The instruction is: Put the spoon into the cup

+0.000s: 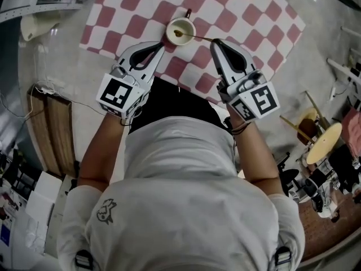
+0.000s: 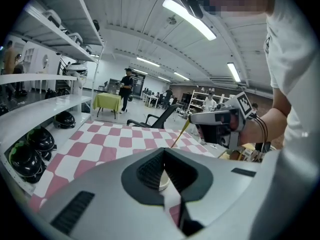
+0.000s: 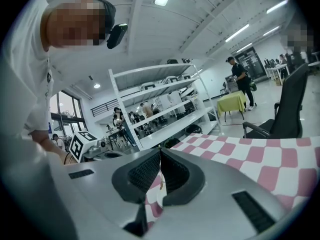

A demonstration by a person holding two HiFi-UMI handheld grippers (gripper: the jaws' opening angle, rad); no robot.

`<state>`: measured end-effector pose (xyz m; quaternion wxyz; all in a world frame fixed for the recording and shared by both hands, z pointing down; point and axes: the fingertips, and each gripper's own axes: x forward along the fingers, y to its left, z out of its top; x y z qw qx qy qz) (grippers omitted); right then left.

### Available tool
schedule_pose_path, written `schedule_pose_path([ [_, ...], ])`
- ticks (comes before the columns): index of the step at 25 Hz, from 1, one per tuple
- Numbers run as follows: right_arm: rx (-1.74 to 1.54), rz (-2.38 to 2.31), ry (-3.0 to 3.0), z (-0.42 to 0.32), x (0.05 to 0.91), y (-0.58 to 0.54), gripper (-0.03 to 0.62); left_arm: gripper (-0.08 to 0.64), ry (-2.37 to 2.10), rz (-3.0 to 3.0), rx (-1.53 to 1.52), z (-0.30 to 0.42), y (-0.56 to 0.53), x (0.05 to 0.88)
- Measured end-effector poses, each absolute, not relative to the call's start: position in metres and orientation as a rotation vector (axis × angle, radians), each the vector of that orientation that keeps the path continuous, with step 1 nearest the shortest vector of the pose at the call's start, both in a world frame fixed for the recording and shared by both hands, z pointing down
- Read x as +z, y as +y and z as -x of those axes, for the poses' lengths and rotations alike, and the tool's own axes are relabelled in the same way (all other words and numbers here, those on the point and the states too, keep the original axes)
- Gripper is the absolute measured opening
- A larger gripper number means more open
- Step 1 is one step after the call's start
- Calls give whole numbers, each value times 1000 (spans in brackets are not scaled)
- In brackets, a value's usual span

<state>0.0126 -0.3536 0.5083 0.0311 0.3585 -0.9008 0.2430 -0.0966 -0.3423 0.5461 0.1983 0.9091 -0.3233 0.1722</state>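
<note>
Spoon [image 1: 197, 36] bowl sits inside cup [image 1: 180, 31] on checkered cloth [image 1: 248, 21]. Right gripper [image 1: 216, 43] pinches thin handle end. Left gripper [image 1: 161, 46] closed, empty, just beside cup. Spoon likely light, stiff, slippery; handle end is good hold. Cup maybe tips easily.

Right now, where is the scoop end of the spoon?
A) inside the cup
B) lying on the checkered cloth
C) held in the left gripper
A: in the head view the spoon reaches from the right gripper, which is shut on its handle, to the cup, with its scoop end inside the rim.
</note>
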Motion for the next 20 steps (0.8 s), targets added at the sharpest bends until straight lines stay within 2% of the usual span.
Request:
schedule_pose_path([
  [8,792,-1091,-2734,-9,541,-359,34,14,-879,-2480,528,98,-343,590],
  [20,871,-1081,-2671,0,579,-372,34,14,-840,-2447,527,97,-355,613],
])
